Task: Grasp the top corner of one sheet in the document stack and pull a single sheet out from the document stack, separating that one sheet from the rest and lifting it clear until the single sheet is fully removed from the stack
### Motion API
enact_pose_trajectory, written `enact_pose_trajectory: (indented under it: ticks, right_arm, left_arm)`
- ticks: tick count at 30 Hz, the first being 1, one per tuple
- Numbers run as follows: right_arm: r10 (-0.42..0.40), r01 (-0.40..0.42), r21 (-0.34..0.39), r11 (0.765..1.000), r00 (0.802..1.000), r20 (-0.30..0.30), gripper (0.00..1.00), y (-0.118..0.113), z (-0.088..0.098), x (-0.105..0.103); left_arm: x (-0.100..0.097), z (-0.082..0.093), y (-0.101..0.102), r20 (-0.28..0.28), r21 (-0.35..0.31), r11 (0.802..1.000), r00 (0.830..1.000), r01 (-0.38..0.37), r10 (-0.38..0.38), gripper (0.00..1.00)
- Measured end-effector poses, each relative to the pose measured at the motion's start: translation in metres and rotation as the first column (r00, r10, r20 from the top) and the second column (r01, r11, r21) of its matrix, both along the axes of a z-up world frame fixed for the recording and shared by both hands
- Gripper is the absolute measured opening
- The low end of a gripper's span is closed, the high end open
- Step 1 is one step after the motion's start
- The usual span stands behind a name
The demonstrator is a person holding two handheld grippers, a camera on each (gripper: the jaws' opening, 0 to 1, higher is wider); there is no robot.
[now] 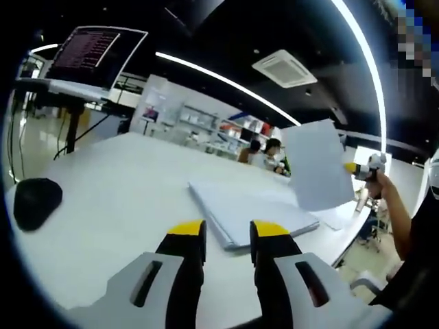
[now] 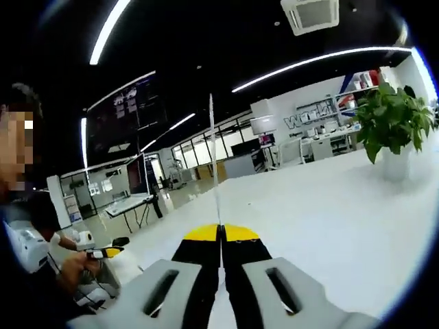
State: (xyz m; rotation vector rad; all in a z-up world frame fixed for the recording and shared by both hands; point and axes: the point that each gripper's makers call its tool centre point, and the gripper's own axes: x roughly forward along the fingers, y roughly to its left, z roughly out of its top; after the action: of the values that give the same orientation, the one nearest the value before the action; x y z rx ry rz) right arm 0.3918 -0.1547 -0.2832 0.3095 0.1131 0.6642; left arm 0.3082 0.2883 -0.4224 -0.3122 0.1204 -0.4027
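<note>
The document stack [image 1: 250, 212] lies flat on the white table [image 1: 123, 185], just ahead of my left gripper [image 1: 228, 233], whose yellow-tipped jaws stand open with nothing between them. A single white sheet [image 1: 317, 164] hangs in the air above and to the right of the stack, apart from it. My right gripper [image 1: 362, 170], held by a hand, grips that sheet at its edge. In the right gripper view the sheet [image 2: 212, 151] shows edge-on as a thin upright line rising from my right gripper [image 2: 221, 234], whose jaws are shut on it. My left gripper [image 2: 103, 253] appears small at the lower left.
A black rounded object [image 1: 38, 202] rests on the table at the left. A laptop [image 1: 96, 55] stands on a raised stand behind it. Two people [image 1: 264, 154] sit beyond the table's far edge. A potted plant [image 2: 394, 123] stands on the table [image 2: 329, 205] at the right.
</note>
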Motion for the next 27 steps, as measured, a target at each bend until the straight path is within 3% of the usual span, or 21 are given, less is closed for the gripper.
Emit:
enact_pose_trajectory:
  ticks: [4,6,9,13,18,21,24,27]
  right_arm:
    - [0.001,0.002,0.064,0.998,0.999,-0.045,0.02,-0.03,0.004,-0.001]
    - [0.019,-0.008,0.138,0.99,0.997,-0.08,0.02,-0.044,0.006,0.0]
    - [0.066,-0.021,0.273,0.962,0.985,-0.158,0.02,-0.067,0.004,0.004]
    - [0.093,-0.005,0.363,0.932,0.969,-0.227,0.02,-0.082,-0.013,0.012]
    - [0.069,0.054,0.32,0.946,0.931,-0.36,0.02,-0.095,-0.059,0.024]
    - [-0.002,0.122,0.247,0.961,0.9,-0.436,0.02,-0.107,-0.091,0.035]
    - [-0.13,0.169,0.04,0.985,0.87,-0.475,0.02,-0.116,-0.123,0.043]
    - [-0.18,0.164,-0.075,0.984,0.863,-0.473,0.02,-0.111,-0.136,0.045]
  left_arm:
    - [0.001,-0.004,0.004,-0.009,0.004,1.0,1.0,-0.007,0.007,0.26]
    - [0.001,-0.004,0.004,-0.008,0.004,1.0,1.0,-0.005,0.005,0.25]
    - [0.002,-0.002,0.003,-0.003,0.001,1.0,1.0,-0.001,0.001,0.24]
    - [0.005,-0.003,0.001,-0.004,0.0,1.0,1.0,0.004,-0.004,0.24]
    - [0.005,-0.004,-0.001,-0.009,0.002,1.0,1.0,0.012,-0.012,0.24]
    - [0.005,-0.005,-0.001,-0.012,0.003,1.0,1.0,0.013,-0.013,0.24]
    - [0.004,-0.005,-0.001,-0.009,-0.006,1.0,1.0,0.017,-0.017,0.24]
    - [0.003,-0.006,-0.001,-0.01,-0.004,1.0,1.0,0.016,-0.016,0.24]
